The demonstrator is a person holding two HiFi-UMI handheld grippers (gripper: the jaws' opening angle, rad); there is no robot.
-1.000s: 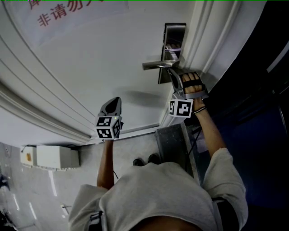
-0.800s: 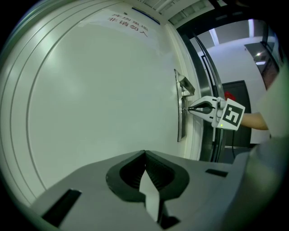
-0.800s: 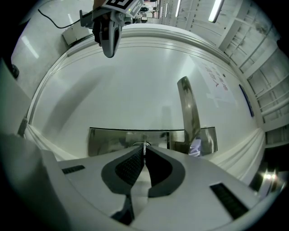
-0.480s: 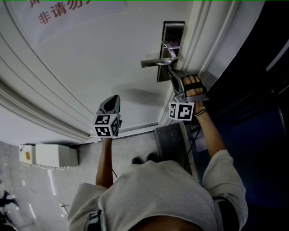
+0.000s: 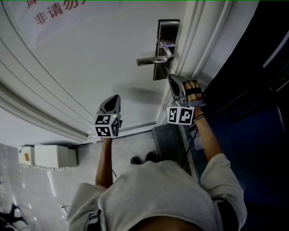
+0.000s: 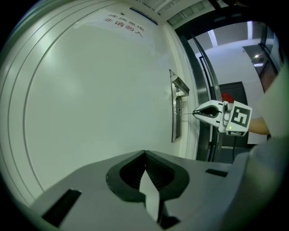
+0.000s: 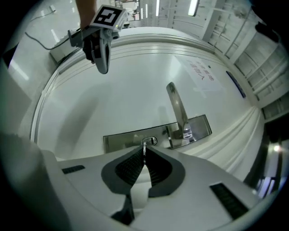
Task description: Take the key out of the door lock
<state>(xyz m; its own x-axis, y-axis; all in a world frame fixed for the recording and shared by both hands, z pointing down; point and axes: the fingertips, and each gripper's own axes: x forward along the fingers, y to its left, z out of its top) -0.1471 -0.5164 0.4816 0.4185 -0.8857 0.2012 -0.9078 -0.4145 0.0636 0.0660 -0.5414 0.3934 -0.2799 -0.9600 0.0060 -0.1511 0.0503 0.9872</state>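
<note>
The steel lock plate (image 5: 165,31) with its lever handle (image 5: 151,60) sits on the white door. My right gripper (image 5: 171,77) is just below the plate, shut on the thin key (image 7: 144,147). The key pokes out of the jaw tips in front of the keyhole (image 7: 151,141). In the left gripper view the key (image 6: 187,113) points at the plate (image 6: 175,118), its tip close to it. I cannot tell whether the tip still touches the keyhole. My left gripper (image 5: 116,99) hangs away from the lock, shut and empty, facing the bare door panel.
A paper notice with red print (image 5: 67,11) is stuck on the door (image 5: 90,67). A dark doorway (image 5: 253,90) lies right of the frame. On the floor stand a white box (image 5: 47,156) and a grey metal block (image 5: 170,142); the person's shoes (image 5: 144,159) show between them.
The right gripper has drawn back from the lock plate with the key in its jaws, away from the lever handle. The left gripper has stayed where it was.
</note>
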